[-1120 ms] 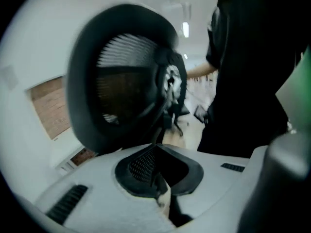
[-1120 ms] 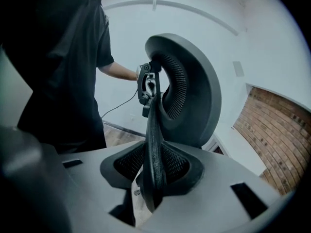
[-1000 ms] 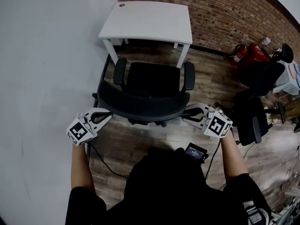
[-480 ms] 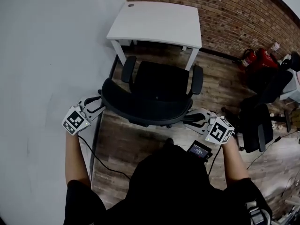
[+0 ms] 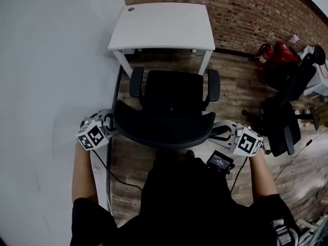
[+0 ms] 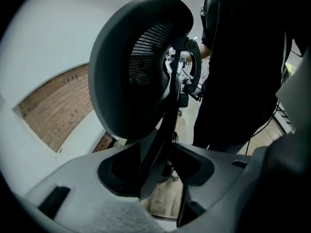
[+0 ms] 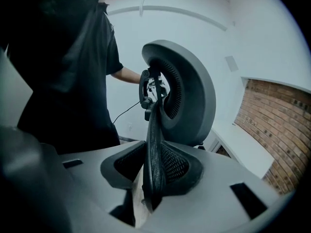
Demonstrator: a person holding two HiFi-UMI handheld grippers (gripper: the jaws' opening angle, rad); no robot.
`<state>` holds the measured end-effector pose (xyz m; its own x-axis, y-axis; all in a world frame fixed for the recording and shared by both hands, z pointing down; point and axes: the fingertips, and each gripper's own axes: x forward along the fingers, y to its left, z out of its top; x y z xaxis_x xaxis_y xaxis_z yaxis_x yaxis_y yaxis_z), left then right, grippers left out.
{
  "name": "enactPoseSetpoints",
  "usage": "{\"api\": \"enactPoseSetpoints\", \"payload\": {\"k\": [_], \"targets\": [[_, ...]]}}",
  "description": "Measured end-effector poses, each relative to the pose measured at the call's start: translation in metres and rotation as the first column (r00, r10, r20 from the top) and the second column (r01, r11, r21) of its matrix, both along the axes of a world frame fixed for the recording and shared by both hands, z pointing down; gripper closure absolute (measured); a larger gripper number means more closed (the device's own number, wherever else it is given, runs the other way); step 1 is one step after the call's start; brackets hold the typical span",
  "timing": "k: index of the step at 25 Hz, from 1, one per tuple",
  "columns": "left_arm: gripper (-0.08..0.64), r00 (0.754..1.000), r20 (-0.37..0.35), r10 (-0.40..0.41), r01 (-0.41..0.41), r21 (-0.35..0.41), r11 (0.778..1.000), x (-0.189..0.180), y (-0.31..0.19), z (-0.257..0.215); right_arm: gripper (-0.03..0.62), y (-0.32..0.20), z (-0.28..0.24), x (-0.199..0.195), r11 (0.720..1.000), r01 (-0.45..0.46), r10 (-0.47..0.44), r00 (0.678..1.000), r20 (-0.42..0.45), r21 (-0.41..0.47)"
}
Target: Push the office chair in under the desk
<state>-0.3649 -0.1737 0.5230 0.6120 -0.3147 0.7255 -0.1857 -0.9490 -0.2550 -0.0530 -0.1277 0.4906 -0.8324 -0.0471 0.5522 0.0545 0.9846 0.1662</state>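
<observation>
One office chair [image 5: 171, 94]: base hidden | desk [image 5: 161, 24]: underside unseen

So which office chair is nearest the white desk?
The black office chair directly in front of the white desk; the other black chairs stand off to the right, near the red fire extinguishers.

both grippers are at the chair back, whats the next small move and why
Probably close the left gripper on the backrest edge: its jaws have just been opening and stand apart around that edge, while the right gripper is clamped on its side. The seat is not yet under the desk.
</observation>
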Motion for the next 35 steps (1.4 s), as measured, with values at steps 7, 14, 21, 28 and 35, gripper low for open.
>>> {"api": "enactPoseSetpoints", "payload": {"k": [7,14,21,28,35], "targets": [[0.396,0.993,0.011,0.117,-0.116,-0.057,0.992,-0.009,0.002,0.001,0.479,-0.001,0.001,-0.011,0.999,-0.041,0.040,0.999,-0.021,-0.036],[0.407,0.986,0.003,0.167,-0.167,-0.072,0.983,-0.018,-0.006,0.001,0.474,0.000,0.000,-0.023,0.996,-0.073,0.073,0.997,-0.016,-0.046],[0.417,0.979,0.022,0.205,-0.202,-0.101,0.974,-0.022,-0.006,0.003,0.472,0.001,0.002,-0.030,0.995,-0.091,0.090,0.996,-0.024,-0.048],[0.419,0.978,0.032,0.206,-0.202,-0.109,0.973,-0.021,-0.001,0.002,0.479,0.007,0.002,-0.032,0.996,-0.086,0.084,0.996,-0.039,-0.034],[0.422,0.977,0.043,0.207,-0.200,-0.128,0.971,-0.024,0.000,0.002,0.482,0.007,0.002,-0.038,0.997,-0.075,0.074,0.997,-0.033,-0.032]]}}
